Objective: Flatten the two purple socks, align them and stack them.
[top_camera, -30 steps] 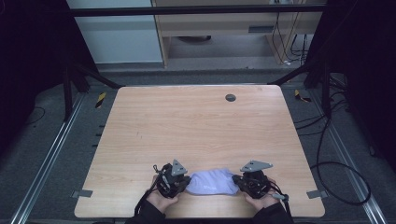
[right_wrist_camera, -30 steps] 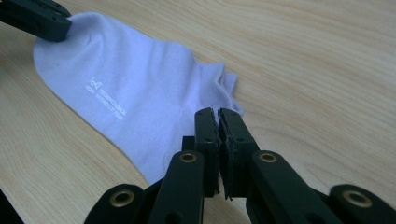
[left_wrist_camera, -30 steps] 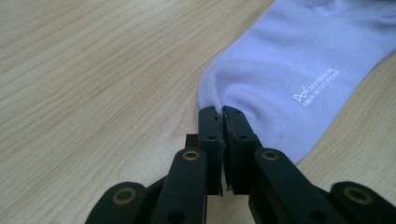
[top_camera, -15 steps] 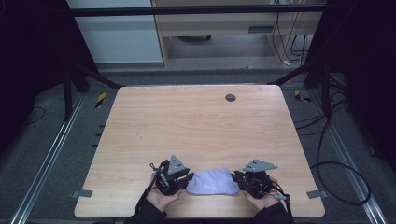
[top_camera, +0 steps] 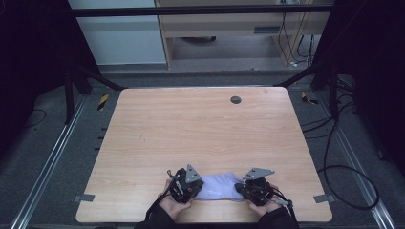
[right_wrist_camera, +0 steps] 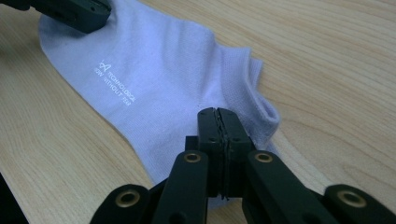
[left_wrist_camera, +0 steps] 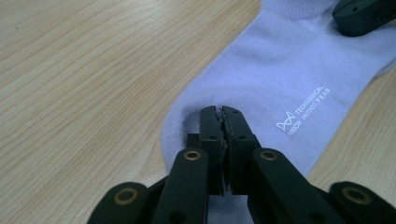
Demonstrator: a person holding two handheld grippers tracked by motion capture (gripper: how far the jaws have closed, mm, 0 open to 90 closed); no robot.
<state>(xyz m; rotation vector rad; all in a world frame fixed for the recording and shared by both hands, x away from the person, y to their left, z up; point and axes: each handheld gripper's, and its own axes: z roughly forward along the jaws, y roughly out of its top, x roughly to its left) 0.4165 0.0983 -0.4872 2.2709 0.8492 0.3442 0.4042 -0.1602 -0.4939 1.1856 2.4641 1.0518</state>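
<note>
Both grippers just re-clamped: left gripper (left_wrist_camera: 222, 112) and right gripper (right_wrist_camera: 218, 113) pinched tight on opposite ends of the pale sock (top_camera: 218, 185), bottom centre, probably ready for stretching.

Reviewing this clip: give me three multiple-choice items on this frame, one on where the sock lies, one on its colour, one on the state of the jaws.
1. Where on the table does the sock lie?
A. Near the person's edge, between the two grippers
B. At the far edge, by the dark round spot
C. At the far left corner

2. What colour is the sock?
A. Black
B. Pale lilac with white lettering
C. Red

3. How do the jaws of the left gripper and the right gripper stand?
A. Both wide open
B. One open, one closed
C. Both closed

Answers: 1 A, the high view shows it at the near edge between the hands. 2 B, both gripper views show pale lilac cloth with white print. 3 C, in each gripper view the jaws meet, tips over the sock.
</note>
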